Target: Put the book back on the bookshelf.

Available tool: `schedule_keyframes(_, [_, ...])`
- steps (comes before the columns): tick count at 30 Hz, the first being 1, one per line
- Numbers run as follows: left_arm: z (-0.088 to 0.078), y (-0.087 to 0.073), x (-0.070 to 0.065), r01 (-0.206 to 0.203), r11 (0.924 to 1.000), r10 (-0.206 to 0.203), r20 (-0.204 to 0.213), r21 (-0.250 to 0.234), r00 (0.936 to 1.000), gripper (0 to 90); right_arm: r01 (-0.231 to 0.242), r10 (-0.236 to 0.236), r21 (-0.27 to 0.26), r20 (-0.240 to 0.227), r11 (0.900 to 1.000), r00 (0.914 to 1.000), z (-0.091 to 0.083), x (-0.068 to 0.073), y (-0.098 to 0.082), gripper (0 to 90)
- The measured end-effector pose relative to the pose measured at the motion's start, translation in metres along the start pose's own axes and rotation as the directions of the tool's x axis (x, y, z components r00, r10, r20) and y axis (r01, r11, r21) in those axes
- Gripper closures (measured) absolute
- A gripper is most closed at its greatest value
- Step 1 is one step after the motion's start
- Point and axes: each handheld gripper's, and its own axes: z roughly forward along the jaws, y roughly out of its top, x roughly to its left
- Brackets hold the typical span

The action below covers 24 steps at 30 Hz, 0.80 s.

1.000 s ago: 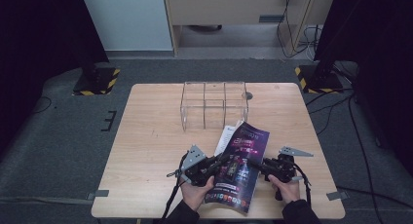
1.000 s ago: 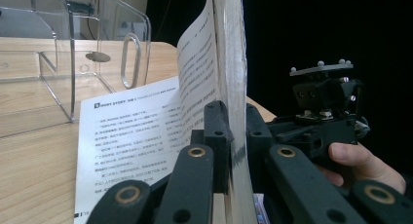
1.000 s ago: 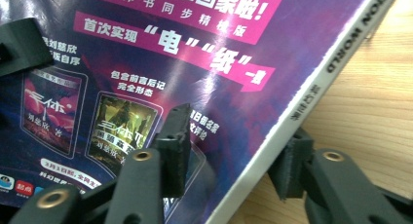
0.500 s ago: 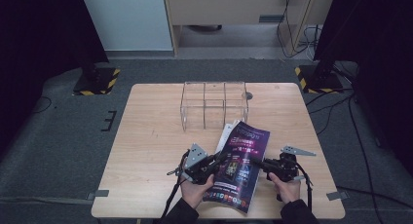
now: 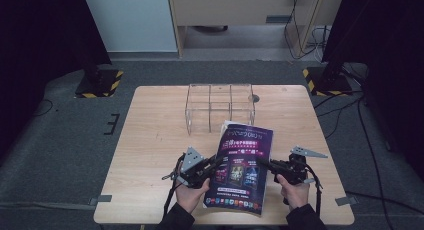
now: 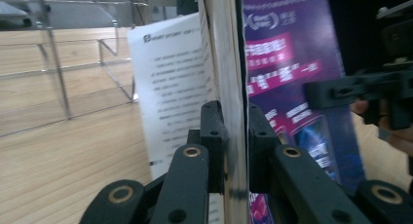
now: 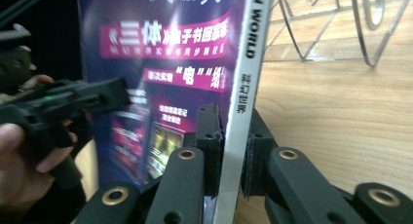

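Both sets of jaws are clamped on the magazine (image 5: pixel 242 167), one at each side edge. In the left gripper view my left gripper (image 6: pixel 233 141) has its pads pressed flat against the open page edge, with a white printed sheet (image 6: pixel 170 83) showing behind it. In the right gripper view my right gripper (image 7: pixel 234 146) pinches the white spine, so neither gripper has any gap to spare.

Compared with a second ago, the magazine has swung slightly: its top edge sat further to the right and nearer the rack, and now the cover reads squarer to me, with its upper corners just short of the clear acrylic rack (image 5: pixel 220 107). The grippers themselves have barely shifted on the table (image 5: pixel 150 140). I take that as the lift and straightening step under way, lining the magazine up for one of the rack's slots, though I cannot tell which one is meant.

From the high view, the magazine is held over the near half of the table, its purple cover facing up, tilted with the far edge higher. My left hand (image 5: pixel 192 195) and right hand (image 5: pixel 295 192) come in low from the near edge, wrists roughly level, grippers pointing inward at each other across the cover.
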Motion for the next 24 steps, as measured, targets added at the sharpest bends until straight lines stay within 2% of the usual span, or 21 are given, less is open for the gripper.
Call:
schedule_keyframes(2, [-0.001, -0.003, 0.004, 0.021, 0.9997, -0.021, 0.011, -0.007, 0.9997, 80.7, -0.001, 0.001, -0.001, -0.009, 1.0, 1.0, -0.002, 0.003, 0.003, 82.6])
schedule_keyframes(8, [-0.004, -0.004, 0.01, 0.017, 0.9998, -0.017, -0.004, -0.003, 0.9998, 76.2, 0.016, -0.016, -0.001, -0.031, 1.0, 0.9994, -0.001, 0.009, 0.009, 82.8])
schedule_keyframes(12, [-0.007, -0.007, 0.017, 0.026, 0.9996, -0.026, -0.02, 0.01, 0.9995, 70.7, 0.043, -0.043, -0.004, -0.048, 0.999, 0.9979, -0.005, 0.015, 0.014, 82.9])
schedule_keyframes(15, [-0.014, -0.011, 0.025, 0.019, 0.9997, -0.019, -0.042, 0.018, 0.9989, 68.5, 0.069, -0.07, -0.007, -0.06, 0.998, 0.9958, -0.006, 0.02, 0.02, 82.9])
schedule_keyframes(16, [-0.017, -0.012, 0.029, 0.012, 0.9997, -0.011, -0.062, 0.021, 0.998, 66.8, 0.075, -0.075, -0.006, -0.063, 0.997, 0.9952, -0.007, 0.022, 0.021, 82.9])
schedule_keyframes(17, [-0.017, -0.012, 0.029, 0.012, 0.9997, -0.011, -0.062, 0.021, 0.998, 64.3, 0.075, -0.075, -0.006, -0.063, 0.997, 0.9952, -0.007, 0.022, 0.021, 82.9])
schedule_keyframes(20, [-0.029, -0.021, 0.044, 0.016, 0.9988, -0.01, -0.126, 0.047, 0.992, 60.2, 0.105, -0.105, -0.002, -0.035, 0.994, 0.9938, -0.006, 0.028, 0.027, 82.9])
schedule_keyframes(22, [-0.036, -0.027, 0.055, 0.027, 0.9972, -0.014, -0.174, 0.069, 0.9847, 56.5, 0.094, -0.095, -0.014, -0.044, 0.995, 0.9945, -0.007, 0.027, 0.029, 82.9])
schedule_keyframes(23, [-0.04, -0.031, 0.06, 0.039, 0.9962, -0.023, -0.204, 0.077, 0.9788, 54.7, 0.094, -0.095, -0.021, -0.047, 0.995, 0.9943, -0.008, 0.028, 0.031, 82.9])
schedule_keyframes(24, [-0.04, -0.031, 0.06, 0.039, 0.9962, -0.023, -0.204, 0.077, 0.9788, 52.1, 0.094, -0.095, -0.021, -0.047, 0.995, 0.9943, -0.008, 0.028, 0.031, 82.9])
